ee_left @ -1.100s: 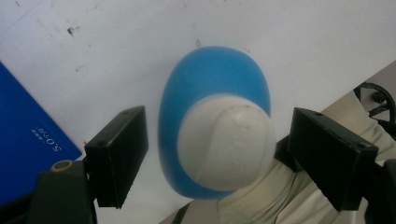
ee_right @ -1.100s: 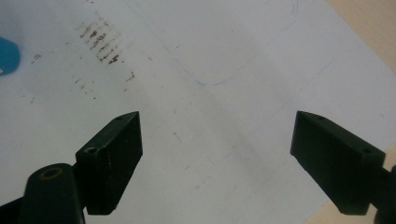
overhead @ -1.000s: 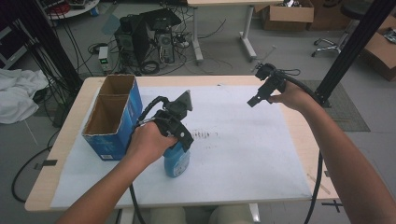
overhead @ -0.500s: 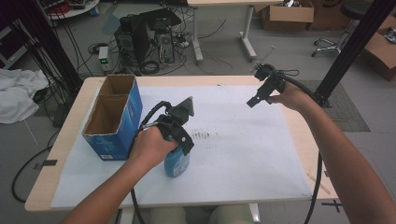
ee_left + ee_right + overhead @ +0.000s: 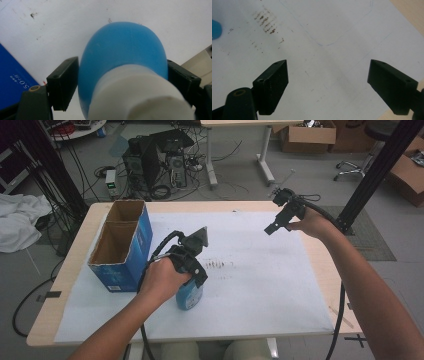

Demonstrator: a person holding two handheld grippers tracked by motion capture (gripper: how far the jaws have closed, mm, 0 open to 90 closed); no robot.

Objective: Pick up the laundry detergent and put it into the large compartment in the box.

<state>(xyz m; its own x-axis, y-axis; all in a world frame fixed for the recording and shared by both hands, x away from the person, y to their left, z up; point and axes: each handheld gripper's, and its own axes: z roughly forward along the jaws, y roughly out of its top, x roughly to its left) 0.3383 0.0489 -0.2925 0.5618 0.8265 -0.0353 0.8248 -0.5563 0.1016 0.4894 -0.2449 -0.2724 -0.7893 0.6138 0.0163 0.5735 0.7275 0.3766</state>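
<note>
So we've got the left gripper [image 5: 192, 270] clamped on the blue bottle [image 5: 189, 296]. In the left gripper view both black jaws press against the blue body [image 5: 122, 57] on either side, just below the white cap [image 5: 140, 97], which points back toward the camera. Looks like a firm pinch, no gap on either side that we can see.

What's changed over the last second: not much, honestly. The left hand [image 5: 162, 280] has crept a touch toward the near side and the bottle went with it, tucked under the hand near the middle of the white paper sheet [image 5: 260, 285]. It looks close to the paper, but we can't tell if it's resting on it or just off it. We read that as the grab being done and the carry only starting.

The open-topped blue cardboard box [image 5: 120, 247] sits just left of the bottle, at the far-left part of the table [image 5: 65, 270], so that's our guess for where it's headed.

The right gripper [image 5: 280, 217] hovers over the far-right part of the sheet, well apart from everything. Its jaws are spread wide with nothing between them, just smudged paper [image 5: 324, 62] underneath.
</note>
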